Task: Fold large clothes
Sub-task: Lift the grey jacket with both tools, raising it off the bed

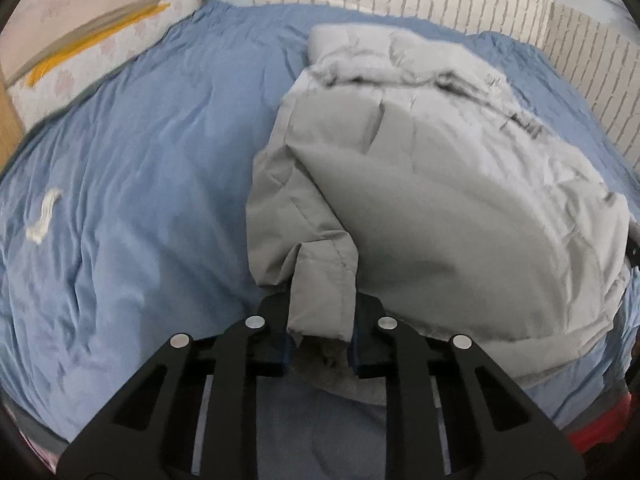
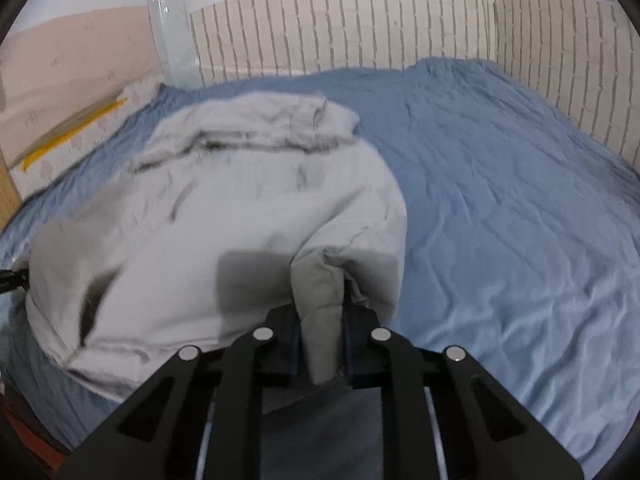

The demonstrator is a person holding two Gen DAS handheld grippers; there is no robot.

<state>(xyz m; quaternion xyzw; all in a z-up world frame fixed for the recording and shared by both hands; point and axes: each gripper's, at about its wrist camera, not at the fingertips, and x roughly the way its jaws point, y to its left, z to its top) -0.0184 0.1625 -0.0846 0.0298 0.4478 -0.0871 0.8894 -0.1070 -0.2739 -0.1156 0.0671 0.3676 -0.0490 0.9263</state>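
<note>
Where tongs (image 1: 320,326) pinch, grey jacket (image 1: 440,208) hem hidden, frames blurred

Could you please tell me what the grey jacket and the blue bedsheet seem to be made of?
Grey jacket: probably padded synthetic shell with a matte finish; it holds puffy, stiff folds. Blue bedsheet: likely thin woven cotton or blend with a slight sheen; it shows fine wrinkles.
</note>
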